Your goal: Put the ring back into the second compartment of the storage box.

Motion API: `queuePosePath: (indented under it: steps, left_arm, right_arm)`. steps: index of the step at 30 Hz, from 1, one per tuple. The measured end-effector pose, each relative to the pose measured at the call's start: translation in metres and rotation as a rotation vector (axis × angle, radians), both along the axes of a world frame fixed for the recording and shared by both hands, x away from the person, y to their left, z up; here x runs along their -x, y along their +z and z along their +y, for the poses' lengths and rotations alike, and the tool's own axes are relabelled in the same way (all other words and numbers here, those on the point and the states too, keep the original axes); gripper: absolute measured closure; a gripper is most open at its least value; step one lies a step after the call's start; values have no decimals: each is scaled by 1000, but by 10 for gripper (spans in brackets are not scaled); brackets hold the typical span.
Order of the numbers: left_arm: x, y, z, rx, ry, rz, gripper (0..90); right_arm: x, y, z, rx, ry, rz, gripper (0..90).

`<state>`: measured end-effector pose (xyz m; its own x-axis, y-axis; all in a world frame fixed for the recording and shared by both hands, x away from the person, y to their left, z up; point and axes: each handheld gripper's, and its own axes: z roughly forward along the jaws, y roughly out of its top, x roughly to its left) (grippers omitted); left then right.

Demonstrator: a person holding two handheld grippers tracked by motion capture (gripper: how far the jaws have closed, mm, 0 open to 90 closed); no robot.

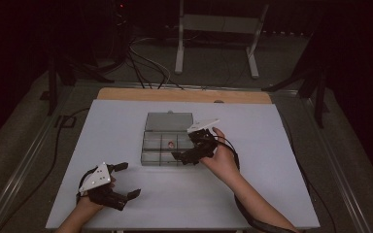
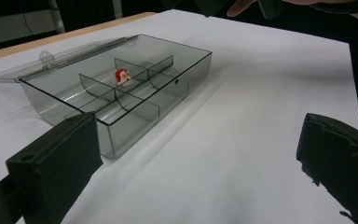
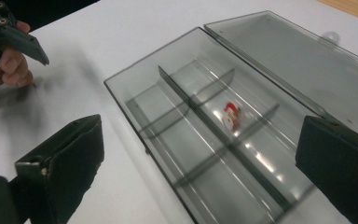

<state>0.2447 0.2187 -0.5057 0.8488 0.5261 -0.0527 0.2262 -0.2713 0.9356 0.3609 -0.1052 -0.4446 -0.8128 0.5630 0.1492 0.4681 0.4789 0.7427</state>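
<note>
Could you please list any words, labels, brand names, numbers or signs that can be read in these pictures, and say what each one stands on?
None: no readable text anywhere.
The Santa figure in the clear compartment box bears a face, no lettering.
The grey plate on the left tool is blank.

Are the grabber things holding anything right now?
No. Both the left gripper and right gripper are open and empty; the little Santa sits in the box.
</note>
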Motion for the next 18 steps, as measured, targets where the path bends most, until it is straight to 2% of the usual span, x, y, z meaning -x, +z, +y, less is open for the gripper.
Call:
queuePosePath:
  steps: [6,10,18]
  left_arm:
    - [0,0,-1,-2,1,1,9]
    - [0,-1,-1,-4,-1,1,9]
    - [0,-1,-2,-9,-2,1,9]
  right_arm:
    - [11,-4,-25,-28,-22,5,9]
    - [20,-9,-39,-16,-34,-9,9]
    - [35,-22,-66,-30,-58,17,9]
